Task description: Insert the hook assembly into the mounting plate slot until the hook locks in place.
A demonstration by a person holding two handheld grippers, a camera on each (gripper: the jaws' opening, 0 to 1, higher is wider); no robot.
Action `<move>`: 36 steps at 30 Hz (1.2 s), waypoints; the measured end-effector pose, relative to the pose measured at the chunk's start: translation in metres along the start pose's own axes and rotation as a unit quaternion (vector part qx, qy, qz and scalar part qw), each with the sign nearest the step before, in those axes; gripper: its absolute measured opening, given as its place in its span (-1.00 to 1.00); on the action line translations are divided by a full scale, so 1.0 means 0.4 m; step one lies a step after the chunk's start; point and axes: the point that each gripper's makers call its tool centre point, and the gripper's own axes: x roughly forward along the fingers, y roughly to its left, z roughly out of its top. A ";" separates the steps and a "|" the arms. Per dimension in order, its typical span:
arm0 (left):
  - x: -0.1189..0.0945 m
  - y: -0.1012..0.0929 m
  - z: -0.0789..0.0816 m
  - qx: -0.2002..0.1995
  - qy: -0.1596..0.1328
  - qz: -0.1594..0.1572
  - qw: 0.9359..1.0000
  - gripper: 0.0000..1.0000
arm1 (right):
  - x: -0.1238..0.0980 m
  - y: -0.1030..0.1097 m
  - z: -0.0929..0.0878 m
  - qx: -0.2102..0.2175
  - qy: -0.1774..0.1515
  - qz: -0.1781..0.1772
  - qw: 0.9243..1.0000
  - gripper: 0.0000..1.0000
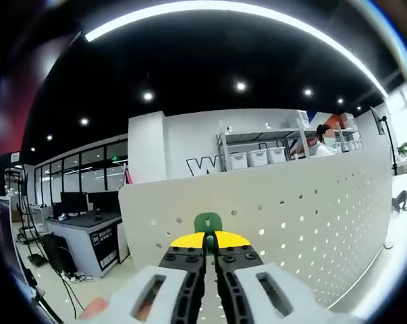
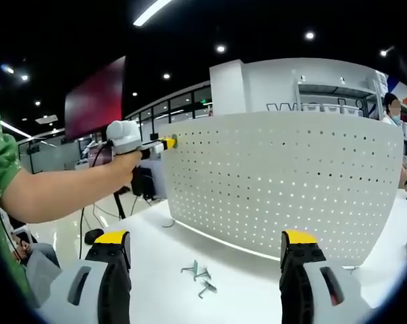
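— Nearest, what do you see?
— Left tool (image 1: 210, 251), jaws pressed together on a green hook (image 1: 208, 222), right at the top edge of the perforated mounting plate (image 1: 311, 216).
— And the other?
— Right tool (image 2: 206, 244) gapes wide, holding nothing. Loose metal hooks (image 2: 199, 277) lie on the white bench (image 2: 156, 270) before the plate's foot.

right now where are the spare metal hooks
In the right gripper view, the metal hooks lie on the white table between the open jaws, in front of the pegboard.
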 end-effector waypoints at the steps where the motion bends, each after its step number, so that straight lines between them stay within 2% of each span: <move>1: -0.001 0.000 0.000 -0.005 0.001 0.001 1.000 -0.93 | 0.000 0.000 -0.001 0.001 0.000 0.000 1.000 0.88; 4: 0.000 -0.003 -0.001 0.004 0.003 -0.003 1.000 -0.93 | -0.001 -0.001 0.000 0.001 -0.001 0.000 1.000 0.88; 6: 0.000 -0.004 0.001 0.029 0.004 -0.003 1.000 -0.92 | -0.001 -0.002 0.001 0.001 -0.001 -0.001 1.000 0.88; 10: 0.000 -0.008 0.009 0.034 -0.003 -0.007 0.999 -0.83 | 0.000 -0.003 0.003 0.000 -0.001 -0.001 1.000 0.88; 12: 0.001 -0.007 0.012 0.035 -0.005 -0.005 0.999 -0.75 | 0.002 -0.001 0.004 0.000 -0.002 0.000 1.000 0.88; 20: -0.006 -0.007 0.009 0.028 -0.004 -0.008 1.000 -0.65 | 0.004 0.001 0.004 -0.001 -0.002 0.002 1.000 0.88; 36: -0.023 -0.022 0.023 0.025 -0.011 -0.020 0.999 -0.52 | 0.005 0.010 0.009 -0.004 -0.002 0.006 1.000 0.88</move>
